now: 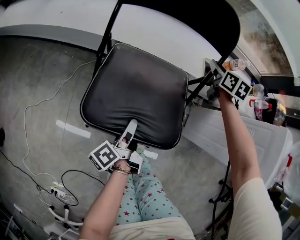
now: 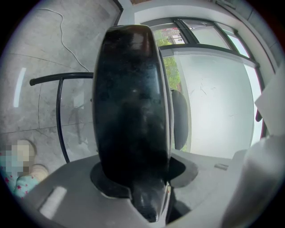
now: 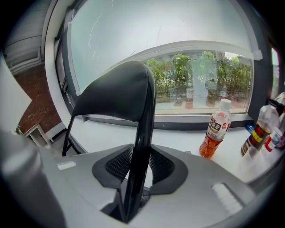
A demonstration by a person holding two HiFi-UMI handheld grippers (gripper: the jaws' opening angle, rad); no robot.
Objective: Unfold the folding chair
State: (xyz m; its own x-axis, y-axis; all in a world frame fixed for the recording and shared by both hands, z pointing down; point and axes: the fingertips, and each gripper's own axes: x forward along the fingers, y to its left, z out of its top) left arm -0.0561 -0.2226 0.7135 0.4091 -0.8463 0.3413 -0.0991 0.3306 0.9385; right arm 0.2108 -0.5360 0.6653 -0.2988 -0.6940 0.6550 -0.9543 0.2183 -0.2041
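A black folding chair stands below me in the head view, its padded seat (image 1: 133,91) almost level and its backrest (image 1: 187,14) at the top. My left gripper (image 1: 130,128) is shut on the seat's front edge. In the left gripper view the seat (image 2: 131,102) fills the gap between the jaws, seen edge-on. My right gripper (image 1: 213,71) is shut on the black frame tube (image 1: 199,86) at the chair's right side. The right gripper view shows that tube (image 3: 140,147) running up between the ribbed pads to the backrest (image 3: 116,93).
A white cable (image 1: 44,101) and a power strip (image 1: 57,190) lie on the grey floor at the left. A white sill at the right carries bottles (image 3: 216,131). A white box (image 1: 262,140) stands right of the chair. My legs in star-print trousers (image 1: 145,197) are just in front of the seat.
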